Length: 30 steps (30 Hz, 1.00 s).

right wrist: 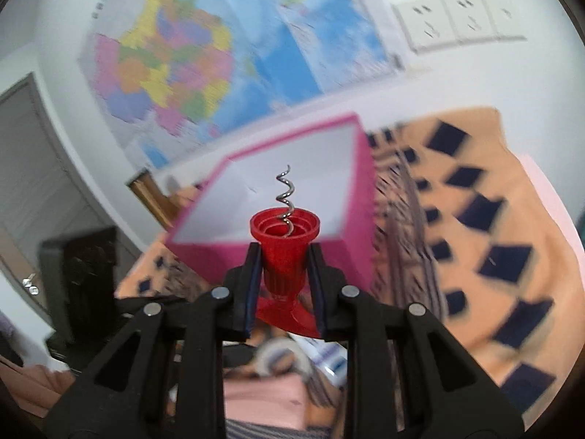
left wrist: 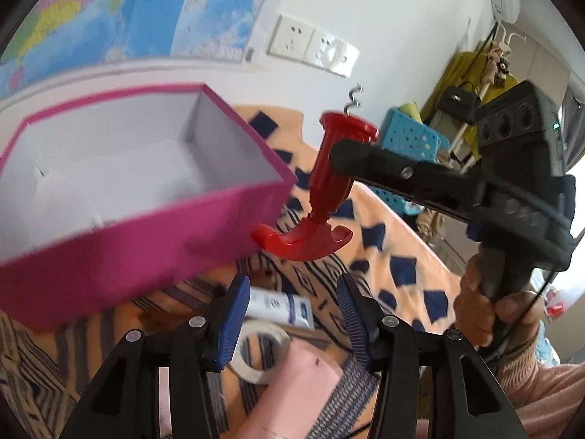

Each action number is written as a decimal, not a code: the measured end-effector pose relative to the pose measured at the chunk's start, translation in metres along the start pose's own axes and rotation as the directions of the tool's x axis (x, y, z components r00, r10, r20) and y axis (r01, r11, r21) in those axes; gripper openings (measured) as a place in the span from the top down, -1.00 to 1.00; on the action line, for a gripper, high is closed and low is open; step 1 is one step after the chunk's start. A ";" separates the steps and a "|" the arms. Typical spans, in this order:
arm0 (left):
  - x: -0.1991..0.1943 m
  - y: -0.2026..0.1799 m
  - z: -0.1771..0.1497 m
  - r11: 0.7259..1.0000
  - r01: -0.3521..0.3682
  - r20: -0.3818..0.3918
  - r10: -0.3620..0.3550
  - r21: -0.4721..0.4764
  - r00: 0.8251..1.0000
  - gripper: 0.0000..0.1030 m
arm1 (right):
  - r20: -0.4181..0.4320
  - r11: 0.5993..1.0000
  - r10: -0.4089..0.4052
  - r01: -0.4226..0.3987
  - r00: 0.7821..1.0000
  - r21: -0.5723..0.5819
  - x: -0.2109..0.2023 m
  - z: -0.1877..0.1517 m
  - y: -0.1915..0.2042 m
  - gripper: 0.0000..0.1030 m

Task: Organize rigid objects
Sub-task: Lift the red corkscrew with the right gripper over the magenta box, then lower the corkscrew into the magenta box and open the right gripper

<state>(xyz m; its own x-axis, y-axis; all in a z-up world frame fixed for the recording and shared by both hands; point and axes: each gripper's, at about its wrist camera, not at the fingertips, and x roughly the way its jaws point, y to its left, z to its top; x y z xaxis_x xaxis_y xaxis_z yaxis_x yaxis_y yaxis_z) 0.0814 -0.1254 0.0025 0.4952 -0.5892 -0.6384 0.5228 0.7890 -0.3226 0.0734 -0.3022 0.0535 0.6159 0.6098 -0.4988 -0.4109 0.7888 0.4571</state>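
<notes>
Above the orange patterned cloth point(left wrist: 398, 241), at about one o'clock in the left wrist view, the right gripper point(right wrist: 285, 267) is clenched on the ribbed stem of a red plastic corkscrew point(right wrist: 284, 252), its steel spiral pointing toward the open pink cardboard box point(left wrist: 146, 226). That box looks empty as far as visible, so sorting seems barely begun. The left gripper point(left wrist: 290, 314) is released, holding nothing. Below it at six o'clock lie a white tube point(left wrist: 279, 305), a roll of white tape point(left wrist: 261, 351) and a pink block point(left wrist: 292, 391), apparently unsorted. Nothing blocks the box mouth.
</notes>
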 end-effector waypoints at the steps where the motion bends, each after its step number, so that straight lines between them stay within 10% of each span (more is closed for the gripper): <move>1: -0.002 0.001 0.003 1.000 -0.011 0.011 0.011 0.001 1.000 0.02 | 0.007 1.000 0.024 -0.024 1.000 -0.010 0.002 0.007 0.006 0.48; 15: -0.019 0.042 0.053 0.992 -0.119 0.092 0.123 -0.053 0.988 0.27 | 0.003 0.995 0.094 -0.094 0.996 -0.023 0.062 0.059 0.026 0.48; 25: 0.015 0.066 0.061 0.984 -0.150 0.002 0.151 -0.099 0.989 0.32 | -0.133 0.998 -0.043 0.048 0.990 0.036 0.115 0.054 -0.006 0.43; 30: 0.011 0.076 0.050 0.977 -0.168 0.002 0.170 -0.129 0.985 0.32 | -0.145 0.988 -0.145 0.150 0.979 0.026 0.120 0.050 -0.015 0.02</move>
<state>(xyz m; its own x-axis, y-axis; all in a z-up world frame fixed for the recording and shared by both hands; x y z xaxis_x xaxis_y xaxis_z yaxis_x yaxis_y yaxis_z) 0.1619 -0.0806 0.0057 0.5784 -0.4471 -0.6823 0.3381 0.8926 -0.2983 0.1872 -0.2445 0.0238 0.5650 0.4936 -0.6612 -0.2963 0.8693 0.3958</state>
